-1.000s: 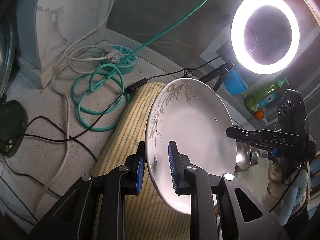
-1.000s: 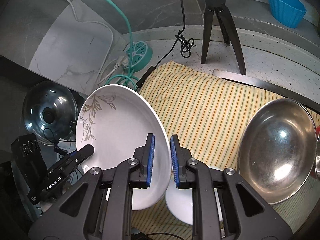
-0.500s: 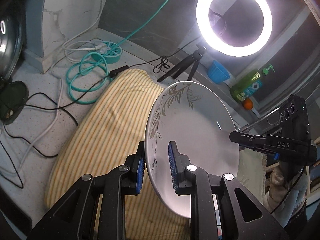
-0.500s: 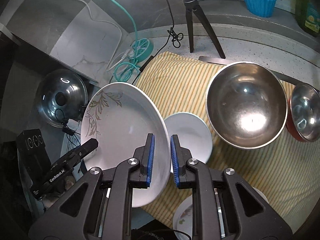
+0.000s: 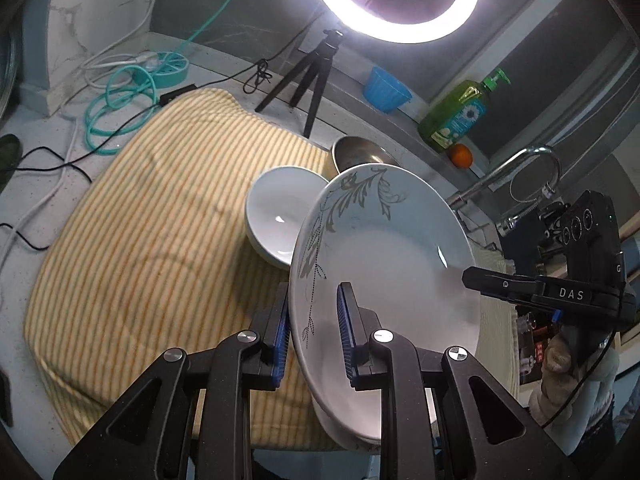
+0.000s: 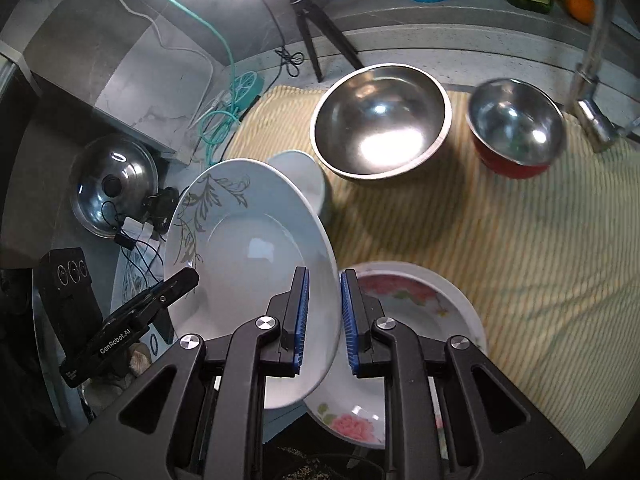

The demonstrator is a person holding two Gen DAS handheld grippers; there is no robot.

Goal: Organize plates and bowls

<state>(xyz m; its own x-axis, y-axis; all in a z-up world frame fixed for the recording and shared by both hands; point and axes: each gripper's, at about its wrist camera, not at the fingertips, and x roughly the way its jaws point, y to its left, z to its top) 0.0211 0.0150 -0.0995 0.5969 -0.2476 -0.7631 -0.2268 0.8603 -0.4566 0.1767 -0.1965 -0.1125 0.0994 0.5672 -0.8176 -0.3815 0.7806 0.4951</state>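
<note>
A white plate with a grey leaf pattern [image 5: 384, 272] [image 6: 248, 256] hangs tilted above the striped cloth, gripped at opposite rims. My left gripper [image 5: 314, 336] is shut on its near rim. My right gripper [image 6: 323, 316] is shut on its other rim and also shows in the left wrist view [image 5: 472, 276]. A small white bowl [image 5: 280, 216] [image 6: 304, 176] stands on the cloth behind the plate. A rose-patterned plate [image 6: 416, 320] lies under my right gripper. A large steel bowl [image 6: 380, 120] and a smaller steel bowl with a red outside [image 6: 516, 128] stand further back.
The yellow striped cloth [image 5: 152, 208] covers the counter. A ring light on a tripod [image 5: 316, 60], teal cable coil [image 5: 120, 108], blue cup [image 5: 386, 88], soap bottle [image 5: 456, 112], orange [image 5: 460, 156] and tap [image 5: 520, 168] stand at the back. A steel pot lid [image 6: 112, 188] lies at left.
Both grippers have carried the leaf plate to the right and away from the counter's left end. The white bowl, steel bowls and rose plate have come into view.
</note>
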